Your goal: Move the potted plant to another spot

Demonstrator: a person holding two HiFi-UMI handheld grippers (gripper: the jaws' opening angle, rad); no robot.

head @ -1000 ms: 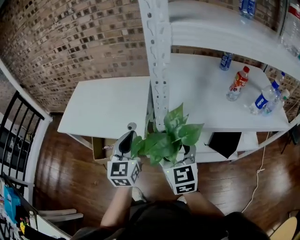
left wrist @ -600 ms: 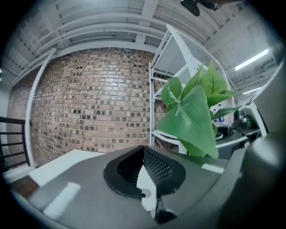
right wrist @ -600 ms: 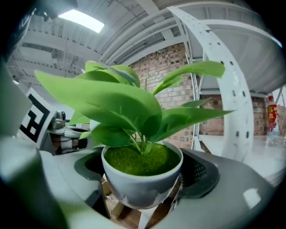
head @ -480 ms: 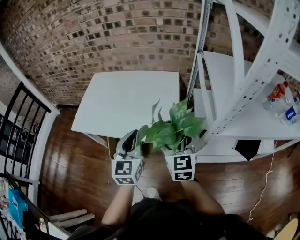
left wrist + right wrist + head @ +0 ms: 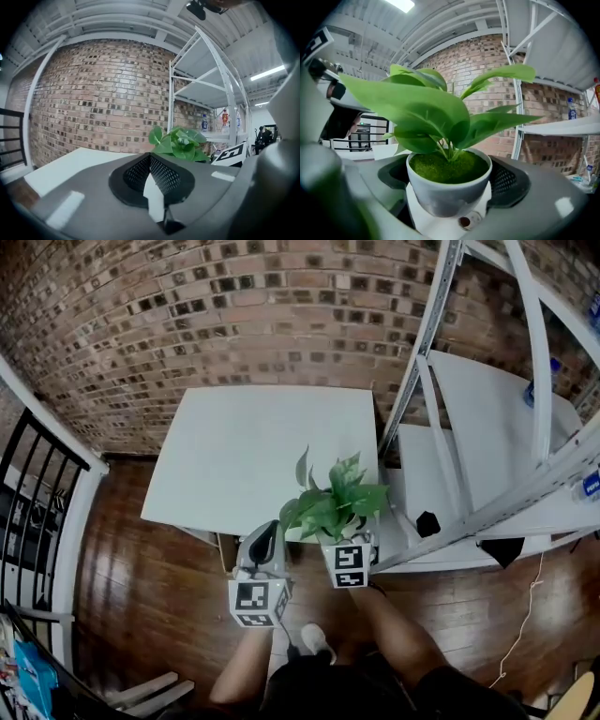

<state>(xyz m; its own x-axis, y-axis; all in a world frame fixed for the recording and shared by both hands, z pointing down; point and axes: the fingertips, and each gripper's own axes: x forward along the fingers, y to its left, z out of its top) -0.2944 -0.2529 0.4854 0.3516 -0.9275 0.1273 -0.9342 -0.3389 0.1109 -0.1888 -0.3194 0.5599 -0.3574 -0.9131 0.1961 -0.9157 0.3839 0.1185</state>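
Note:
A small leafy potted plant (image 5: pixel 333 504) in a white pot (image 5: pixel 446 197) sits between the jaws of my right gripper (image 5: pixel 449 185), which is shut on the pot. In the head view the right gripper (image 5: pixel 348 547) holds the plant over the near right edge of a white table (image 5: pixel 239 451). My left gripper (image 5: pixel 262 542) hangs just left of the plant, off the table's front edge. Its jaws (image 5: pixel 151 171) are shut with nothing between them. From the left gripper view the plant (image 5: pixel 180 143) shows to the right, ahead of the jaws.
A white metal shelf rack (image 5: pixel 487 460) stands right of the table, with a bottle (image 5: pixel 589 486) on a shelf. A brick wall (image 5: pixel 187 315) runs behind both. A black railing (image 5: pixel 28 507) is at the far left, on the wooden floor (image 5: pixel 141 596).
The plant in my right gripper has moved left, away from the shelf rack and over to the white table's near edge. The left gripper has travelled alongside it, still shut.

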